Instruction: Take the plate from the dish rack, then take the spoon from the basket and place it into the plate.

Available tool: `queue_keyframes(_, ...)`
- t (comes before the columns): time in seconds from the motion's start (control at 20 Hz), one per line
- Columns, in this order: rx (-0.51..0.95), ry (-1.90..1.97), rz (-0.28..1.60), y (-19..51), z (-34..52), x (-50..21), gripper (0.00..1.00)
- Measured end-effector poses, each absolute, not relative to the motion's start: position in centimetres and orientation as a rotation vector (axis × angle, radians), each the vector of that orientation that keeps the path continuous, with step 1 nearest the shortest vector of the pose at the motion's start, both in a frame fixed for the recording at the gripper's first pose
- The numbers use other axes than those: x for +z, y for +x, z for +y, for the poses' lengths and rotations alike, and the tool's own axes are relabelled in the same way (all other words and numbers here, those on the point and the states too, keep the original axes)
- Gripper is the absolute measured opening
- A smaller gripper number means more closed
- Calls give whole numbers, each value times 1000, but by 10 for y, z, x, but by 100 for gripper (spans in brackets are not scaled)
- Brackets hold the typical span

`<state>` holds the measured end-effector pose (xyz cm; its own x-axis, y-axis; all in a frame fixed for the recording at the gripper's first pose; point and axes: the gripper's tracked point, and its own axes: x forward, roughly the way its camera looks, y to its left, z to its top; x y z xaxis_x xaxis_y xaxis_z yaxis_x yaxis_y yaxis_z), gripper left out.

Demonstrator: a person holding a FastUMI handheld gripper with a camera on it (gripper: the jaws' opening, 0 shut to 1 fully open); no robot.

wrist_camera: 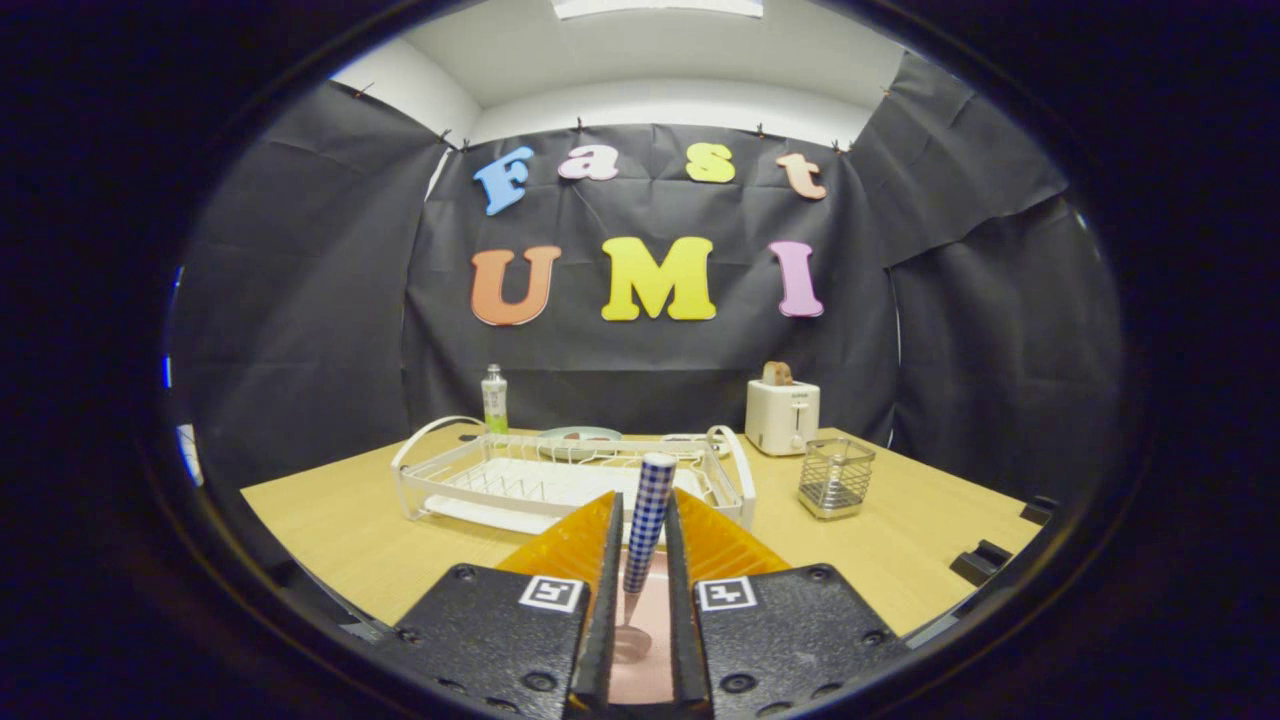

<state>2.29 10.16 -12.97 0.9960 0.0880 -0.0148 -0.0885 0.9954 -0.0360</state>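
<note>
While the gripper (645, 545) hangs above the near edge of the table (330, 530), its fingers are nearly closed and clamp the spoon (647, 530) between them, so the spoon is held fast on both sides. Over on the left a bottle (494, 399) stands upright at the back of the table, just behind the rack's far left corner. Moving in, the rack (560, 480) sits just ahead of the fingers, a white wire frame with looped handles at both ends and a white tray under it. Beyond the rack lies the plate (580, 440), flat on the table, pale green with something dark on it that I cannot make out. Back to the centre: the spoon's checked blue-and-white handle points up and away over the rack, tilted a touch to the right, while its bowl hangs low between the fingers over a pinkish surface whose nature I cannot tell. Further right, the toaster (782, 415) stands at the back with a slice of bread sticking out of its top, and nearer, well apart from the rack's right end, the wire basket (836, 477) stands upright on the table
</note>
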Motion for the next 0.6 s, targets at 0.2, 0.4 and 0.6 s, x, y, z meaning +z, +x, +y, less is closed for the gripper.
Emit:
queue_keyframes(0.2, 117, -41, -1, 17, 97, -124, 58)
queue_keyframes(0.4, 104, -24, 16, 18, 88, -118, 89)
queue_keyframes(0.6, 93, -15, 32, 20, 84, -106, 100)
